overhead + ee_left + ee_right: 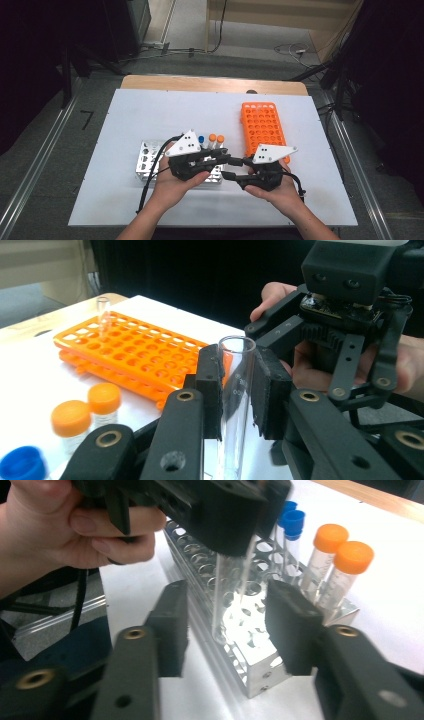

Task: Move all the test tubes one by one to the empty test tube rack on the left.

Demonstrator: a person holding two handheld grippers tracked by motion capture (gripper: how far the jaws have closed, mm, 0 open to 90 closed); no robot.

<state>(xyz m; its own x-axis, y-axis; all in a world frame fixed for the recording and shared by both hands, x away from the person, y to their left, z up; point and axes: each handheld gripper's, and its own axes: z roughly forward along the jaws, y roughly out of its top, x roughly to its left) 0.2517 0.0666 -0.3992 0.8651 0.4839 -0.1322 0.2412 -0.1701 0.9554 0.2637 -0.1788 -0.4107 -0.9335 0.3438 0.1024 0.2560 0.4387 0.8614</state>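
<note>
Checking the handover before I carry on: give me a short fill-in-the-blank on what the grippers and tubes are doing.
1. The left gripper is shut on a clear ____ tube.
2. The right gripper has its jaws ____, apart from the tube.
3. The empty plastic rack is coloured ____.
4. Two capped tubes in the metal rack wear ____ caps beside blue ones.

Missing: glass; open; orange; orange

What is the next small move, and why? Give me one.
Probably draw the right gripper back from the clear tube: the left gripper has its pads clamped on it, while the right one's jaws stand open on either side, not touching.
</note>
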